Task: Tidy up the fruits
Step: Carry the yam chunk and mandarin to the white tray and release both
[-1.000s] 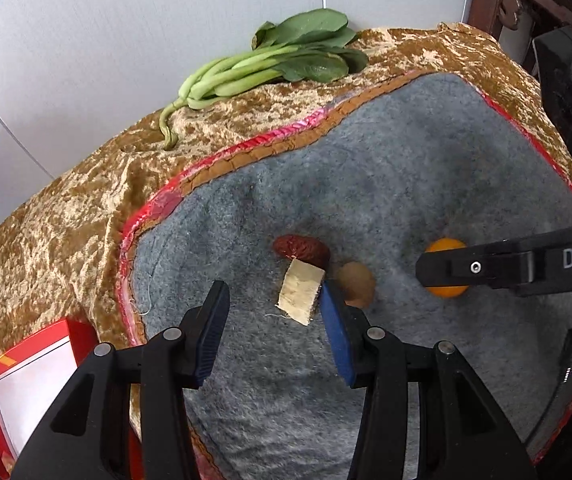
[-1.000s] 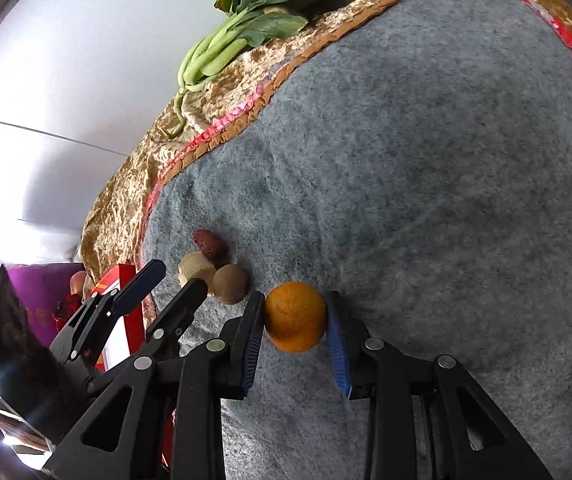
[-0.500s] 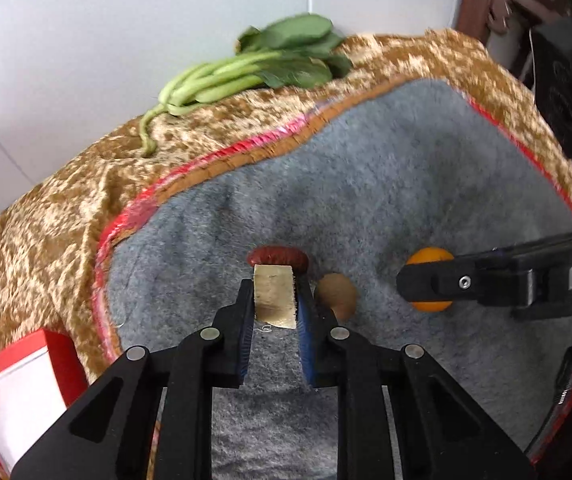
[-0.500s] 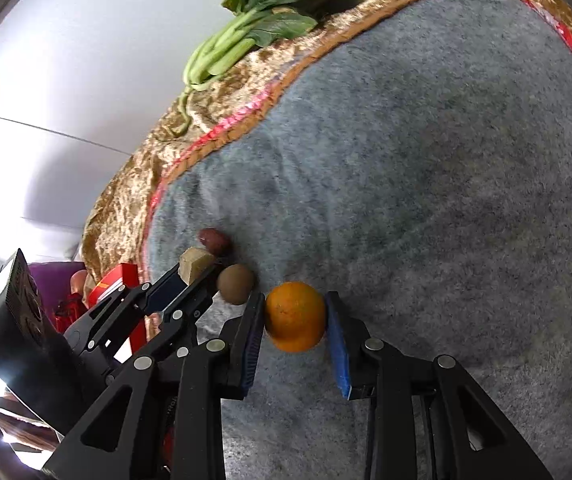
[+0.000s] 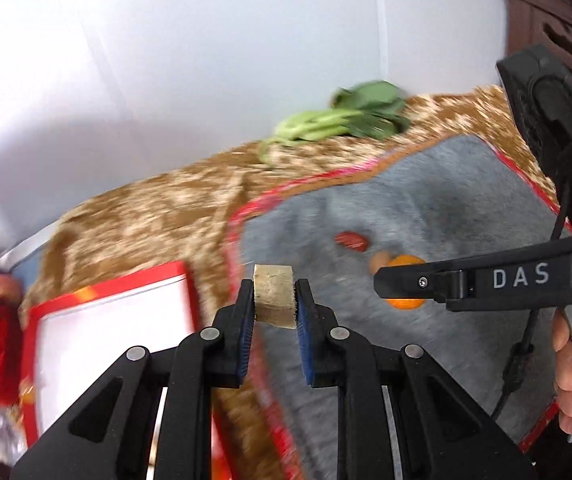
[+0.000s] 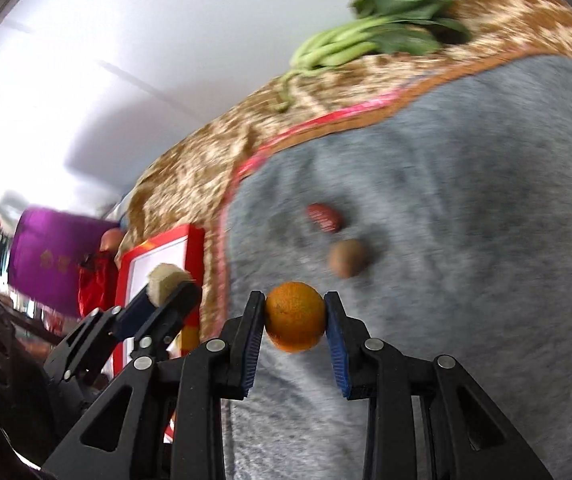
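The left tongs point(image 5: 274, 300) clamp a pale fibrous chunk point(image 5: 273, 295); the right tongs point(image 6: 294, 316) grip an orange point(image 6: 295, 317) above the grey felt mat point(image 6: 466, 240).

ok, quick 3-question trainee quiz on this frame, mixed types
1. True or false: the right gripper is shut on the orange.
2. The left gripper holds: A) red date B) pale cut chunk C) greens
3. Fill in: the red date and the brown round fruit lie on the ____ mat.

Key: 1 true; 2 B, the pale cut chunk; 3 grey, the grey mat.
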{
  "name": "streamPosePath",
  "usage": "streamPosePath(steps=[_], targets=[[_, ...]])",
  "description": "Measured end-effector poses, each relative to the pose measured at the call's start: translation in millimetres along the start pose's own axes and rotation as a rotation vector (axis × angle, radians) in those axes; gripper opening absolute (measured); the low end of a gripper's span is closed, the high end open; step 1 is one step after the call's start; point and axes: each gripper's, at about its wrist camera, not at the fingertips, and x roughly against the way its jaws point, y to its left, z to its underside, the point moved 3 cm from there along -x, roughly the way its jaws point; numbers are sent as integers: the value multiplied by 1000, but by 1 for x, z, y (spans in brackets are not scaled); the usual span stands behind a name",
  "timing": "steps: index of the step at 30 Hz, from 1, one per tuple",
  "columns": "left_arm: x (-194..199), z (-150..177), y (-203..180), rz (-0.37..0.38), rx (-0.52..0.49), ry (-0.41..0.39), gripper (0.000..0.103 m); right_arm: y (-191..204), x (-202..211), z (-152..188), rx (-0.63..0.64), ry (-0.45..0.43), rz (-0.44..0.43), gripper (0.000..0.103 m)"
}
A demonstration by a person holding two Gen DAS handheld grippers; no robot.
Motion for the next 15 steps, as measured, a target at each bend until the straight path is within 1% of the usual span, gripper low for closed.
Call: streamPosePath(steps=[5,7,11,15], targets=[[27,20,37,-118,80,-42,17,30,-11,13,74,19,-37,30],[36,29,50,-151,105,-50,17,44,-15,19,103,21,-53,30],[44,46,74,-195,149,-44,17,75,-23,29,171,18,-89,30],[50,56,86,-230,155,-45,17,102,-33,41,229,23,-126,30]])
